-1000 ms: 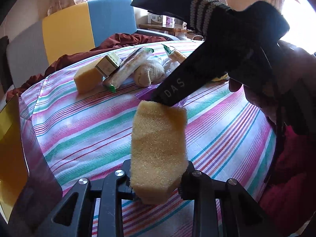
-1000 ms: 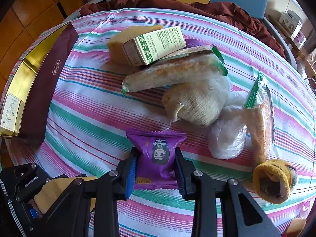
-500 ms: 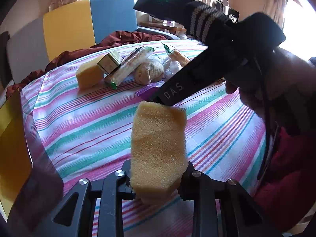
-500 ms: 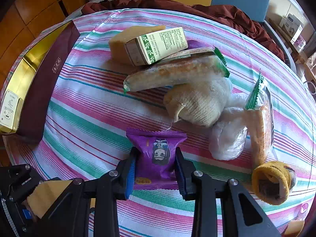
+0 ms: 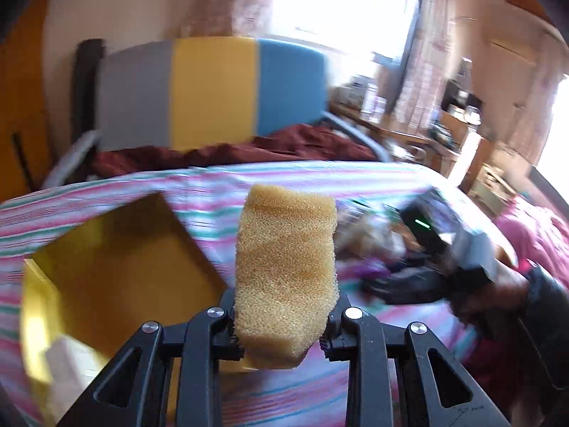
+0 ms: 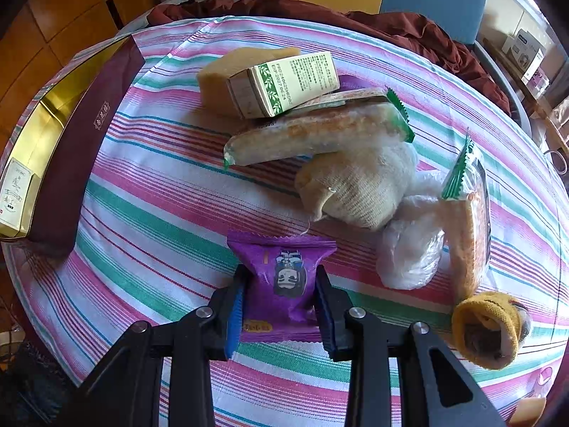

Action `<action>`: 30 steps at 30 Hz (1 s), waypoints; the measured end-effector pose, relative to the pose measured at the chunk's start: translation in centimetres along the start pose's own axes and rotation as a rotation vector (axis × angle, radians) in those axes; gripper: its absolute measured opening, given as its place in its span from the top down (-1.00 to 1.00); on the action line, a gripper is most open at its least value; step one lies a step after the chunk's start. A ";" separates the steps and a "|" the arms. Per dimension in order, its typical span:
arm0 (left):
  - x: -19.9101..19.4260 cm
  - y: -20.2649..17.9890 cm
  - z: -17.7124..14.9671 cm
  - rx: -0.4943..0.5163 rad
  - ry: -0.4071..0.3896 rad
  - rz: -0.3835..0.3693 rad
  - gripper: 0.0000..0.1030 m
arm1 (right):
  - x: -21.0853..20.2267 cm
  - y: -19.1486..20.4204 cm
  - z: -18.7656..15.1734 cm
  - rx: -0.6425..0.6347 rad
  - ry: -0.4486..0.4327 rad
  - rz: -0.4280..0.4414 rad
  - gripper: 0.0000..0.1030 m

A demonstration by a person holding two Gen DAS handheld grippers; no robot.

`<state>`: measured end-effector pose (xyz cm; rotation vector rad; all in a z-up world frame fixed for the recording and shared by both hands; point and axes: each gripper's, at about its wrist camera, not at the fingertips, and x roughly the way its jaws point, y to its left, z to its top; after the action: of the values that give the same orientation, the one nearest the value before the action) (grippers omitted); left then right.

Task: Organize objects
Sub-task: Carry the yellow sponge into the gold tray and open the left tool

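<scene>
Left gripper (image 5: 281, 334) is raised above the striped tablecloth (image 5: 391, 320) and angled moderately downward, its fingers pinching a yellow sponge (image 5: 284, 274) at the lower end. The sponge stands upright between the fingers, most of it sticking out past the tips. Below and left of it sits the open gold-lined box (image 5: 117, 263), with a pale item at its near corner, too blurred to identify. Left-wrist view is motion-smeared; on the right a person's hand (image 5: 490, 291) holds the other gripper low over the cloth, probably by the pile of objects, detail unclear.

Right gripper (image 6: 281, 306) points steeply down at the table. Its blue-padded fingers (image 6: 234, 316) are closed against both sides of a purple snack packet (image 6: 284, 281), which lies flat on the cloth with its top edge extending beyond the tips.

Beyond the packet:
- a beige knit sock ball (image 6: 359, 192)
- a long clear-wrapped snack bar (image 6: 313, 135) lying across it
- a green-and-cream carton (image 6: 284, 85) leaning on a second sponge (image 6: 231, 71)

To the right:
- a crumpled clear bag (image 6: 409, 245)
- another wrapped bar (image 6: 469, 220)
- a yellow rolled sock (image 6: 490, 327)

The box (image 6: 67, 163) sits at the table's left edge, a small cream carton (image 6: 14, 195) inside it.
</scene>
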<state>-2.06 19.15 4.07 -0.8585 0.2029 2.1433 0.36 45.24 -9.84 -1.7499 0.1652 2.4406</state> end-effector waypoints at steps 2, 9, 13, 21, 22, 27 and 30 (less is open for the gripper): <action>-0.4 3.8 0.9 -0.059 0.006 0.086 0.43 | 0.1 -0.1 0.2 -0.003 -0.001 -0.006 0.33; 0.2 17.0 0.2 -0.302 0.107 0.315 0.42 | 0.2 -0.8 0.4 -0.011 -0.003 -0.015 0.33; 2.3 20.1 -2.1 -0.345 0.190 0.376 0.42 | 0.4 -1.3 0.7 -0.010 -0.004 -0.014 0.32; 5.6 22.9 -5.1 -0.409 0.304 0.353 0.42 | 0.7 -2.1 1.1 -0.007 -0.007 -0.012 0.32; 5.8 22.9 -5.4 -0.409 0.312 0.351 0.41 | 0.6 -1.9 0.9 -0.008 -0.007 -0.012 0.32; 5.7 22.3 -5.6 -0.401 0.324 0.364 0.31 | 0.7 -3.1 1.0 -0.007 -0.008 -0.012 0.31; 5.1 22.4 -5.7 -0.430 0.291 0.348 0.06 | 0.9 -3.6 1.3 -0.008 -0.009 -0.014 0.31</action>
<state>-17.80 5.10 -6.54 -1.4781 0.0353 2.4196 -0.48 49.04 -10.29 -1.7370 0.1420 2.4421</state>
